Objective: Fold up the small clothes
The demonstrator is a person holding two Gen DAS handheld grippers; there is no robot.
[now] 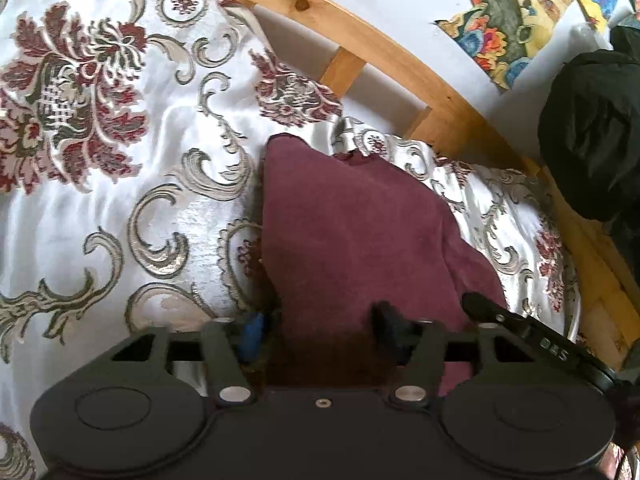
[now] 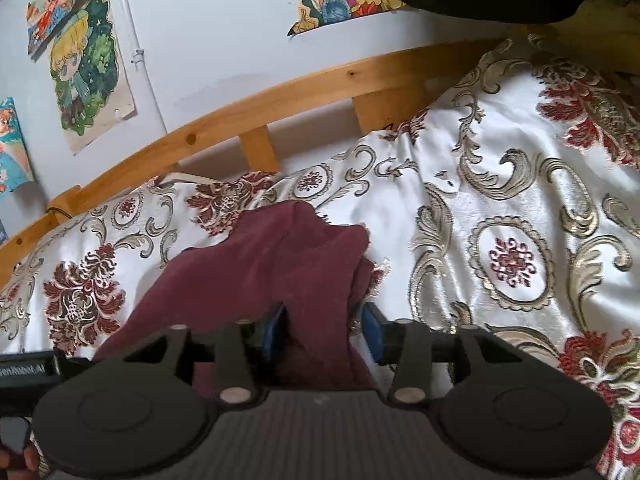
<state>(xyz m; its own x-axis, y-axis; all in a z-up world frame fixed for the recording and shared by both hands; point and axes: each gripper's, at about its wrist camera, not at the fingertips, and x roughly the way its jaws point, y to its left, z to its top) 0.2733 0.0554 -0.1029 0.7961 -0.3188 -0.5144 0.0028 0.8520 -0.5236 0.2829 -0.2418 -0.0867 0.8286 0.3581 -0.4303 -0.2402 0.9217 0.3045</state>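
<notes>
A soft dark-red cloth (image 1: 352, 232), a small piece of clothing, lies on a shiny white bed cover with red flowers and grey-gold swirls (image 1: 100, 184). The cloth is bunched up, with folds and a bumpy top edge. It sits near the far side of the bed, close to a light wooden bed rail (image 1: 360, 28) that runs along a pale wall.

The left gripper (image 1: 320, 324) is a black claw with blue pads. Its jaws stand wide apart. The dark-red cloth lies between them and runs under the claw, but the pads do not squeeze it. There is a gap on each side.

The right gripper (image 2: 324, 330) is also a black claw with blue pads. Its jaws are partly open. A fold of the dark-red cloth (image 2: 272, 264) sits between them. The left pad is right against the cloth, and the right pad stands a little off it. The cloth hangs loose and is not pinched.

In the left wrist view the tip of the other claw pokes in at the lower right, just beside the cloth.

Bright cartoon drawings on paper (image 2: 88, 72) are stuck on the wall above the rail. A big black bundle (image 1: 592, 132) sits at the end of the bed, by the rail.
</notes>
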